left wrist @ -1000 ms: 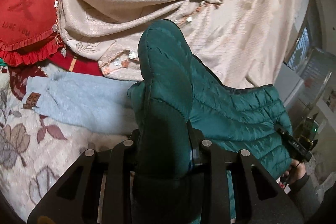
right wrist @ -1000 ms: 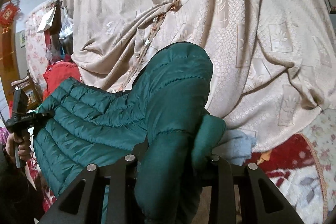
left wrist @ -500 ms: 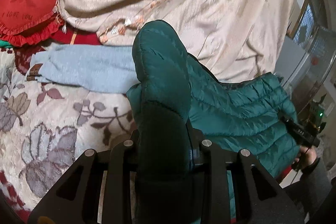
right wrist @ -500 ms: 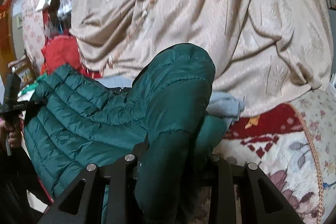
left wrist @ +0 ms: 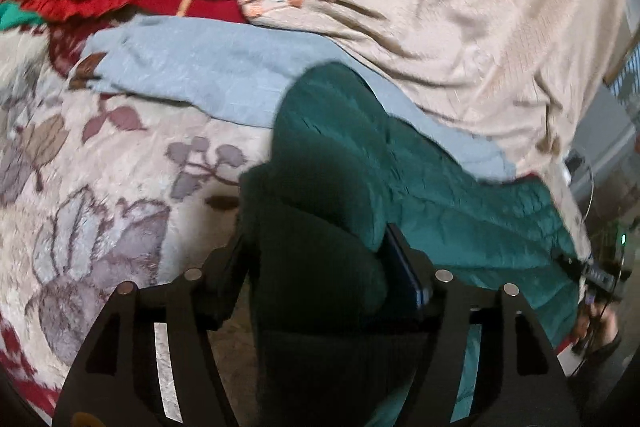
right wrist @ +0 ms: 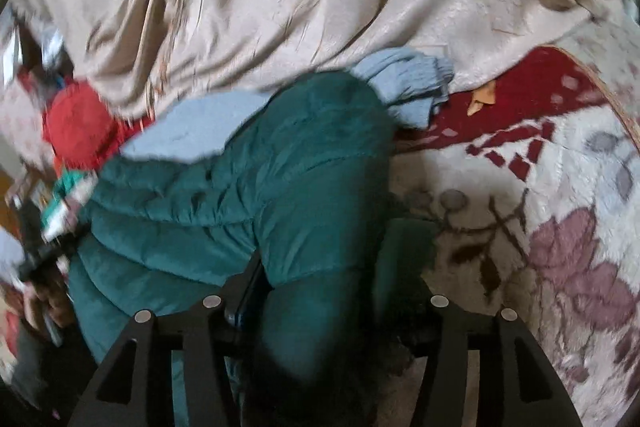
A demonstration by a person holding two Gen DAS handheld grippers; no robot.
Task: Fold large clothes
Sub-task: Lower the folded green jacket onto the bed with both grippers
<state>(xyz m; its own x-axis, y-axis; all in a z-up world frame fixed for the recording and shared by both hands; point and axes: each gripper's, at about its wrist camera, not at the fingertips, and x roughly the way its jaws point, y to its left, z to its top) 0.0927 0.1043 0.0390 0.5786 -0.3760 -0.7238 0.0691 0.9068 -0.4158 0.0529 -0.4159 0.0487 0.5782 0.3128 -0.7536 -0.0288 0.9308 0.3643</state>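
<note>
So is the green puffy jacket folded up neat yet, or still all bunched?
Still bunched. The green puffy jacket lies in a rumpled heap on the flowered blanket, a puffy fold of it humped up between each gripper's open jaws.

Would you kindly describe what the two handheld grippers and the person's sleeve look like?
The left gripper and right gripper match: matte black angular finger frames with triangular cut-outs, round silver bolt heads and a dark blue pad lining one finger. In the left wrist view, a dark sleeve covers the wrist of the other hand.
</note>
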